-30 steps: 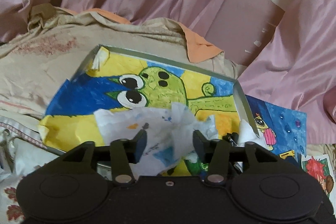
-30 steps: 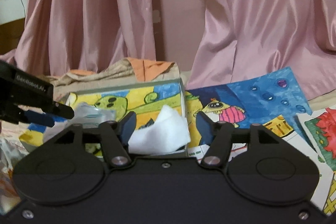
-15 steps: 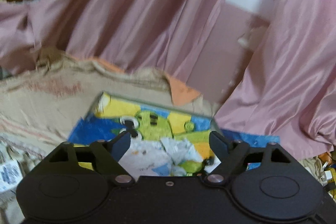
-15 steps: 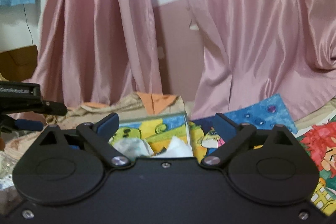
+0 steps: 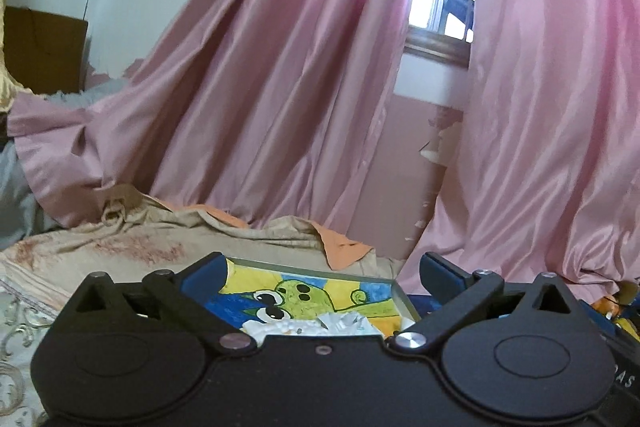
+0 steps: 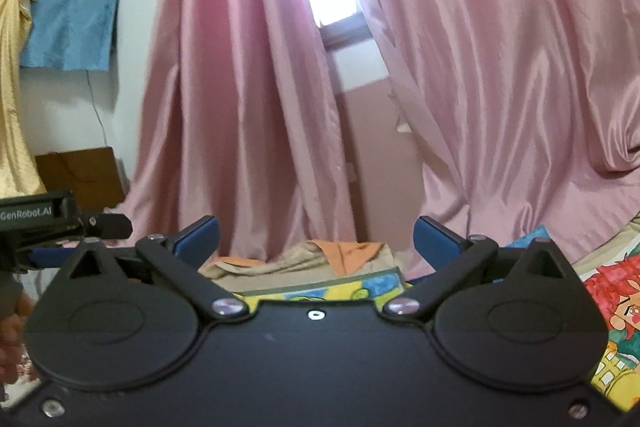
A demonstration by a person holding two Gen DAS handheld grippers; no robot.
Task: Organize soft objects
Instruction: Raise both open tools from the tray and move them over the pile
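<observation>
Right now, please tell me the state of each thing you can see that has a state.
left gripper: open, empty
right gripper: open, empty
crumpled tissue: lying loose in the tray
tray: open-topped, lined with a cartoon drawing
pink curtains: parted at the window
</observation>
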